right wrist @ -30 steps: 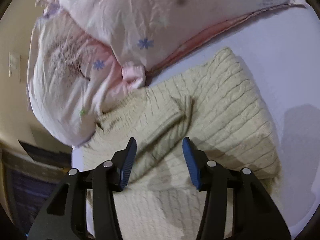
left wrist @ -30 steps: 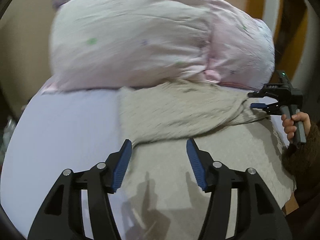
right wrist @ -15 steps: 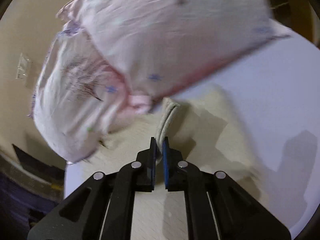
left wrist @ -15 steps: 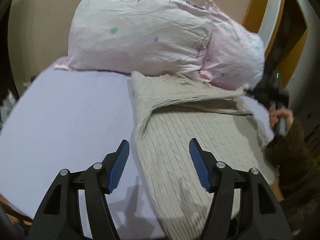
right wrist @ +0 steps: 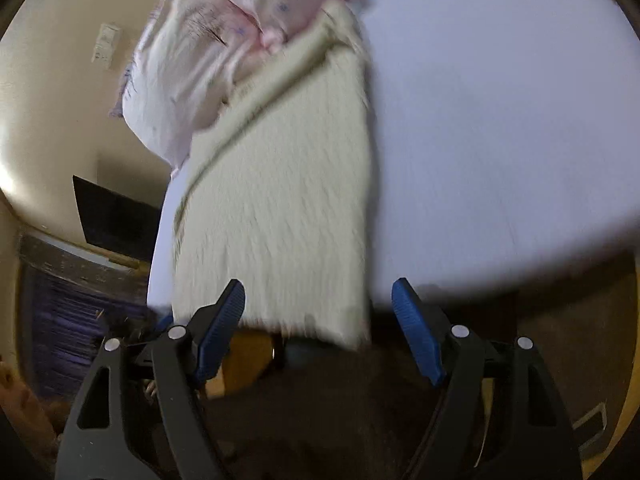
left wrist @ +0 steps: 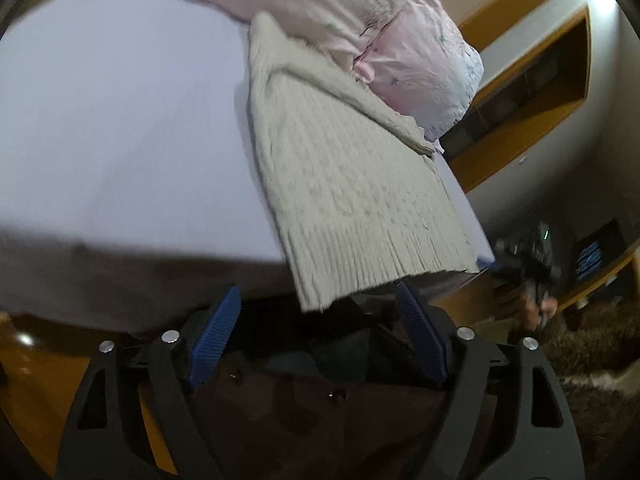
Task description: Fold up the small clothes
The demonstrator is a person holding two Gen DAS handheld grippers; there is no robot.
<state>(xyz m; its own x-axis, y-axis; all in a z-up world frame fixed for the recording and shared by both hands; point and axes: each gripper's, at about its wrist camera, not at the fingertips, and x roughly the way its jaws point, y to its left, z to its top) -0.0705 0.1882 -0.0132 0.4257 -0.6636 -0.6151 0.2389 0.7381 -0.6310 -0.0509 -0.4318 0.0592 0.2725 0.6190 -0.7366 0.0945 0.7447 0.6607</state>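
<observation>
I'm looking over a lavender bed (left wrist: 120,128), pink pillows (left wrist: 400,40) at its head. The cream knit sweater (left wrist: 352,184) lies folded, hem overhanging the near edge. Left gripper (left wrist: 318,336) and right gripper (right wrist: 318,328) both spread, empty.

Right gripper (right wrist: 318,332) jaws apart, off sweater (right wrist: 280,216)

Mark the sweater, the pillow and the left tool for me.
sweater (left wrist: 352,184): left wrist view, middle of the knit panel.
pillow (left wrist: 424,60): left wrist view, pink cover near its right end.
left tool (left wrist: 320,340): left wrist view, midway between its blue fingertips, which stand apart.
</observation>
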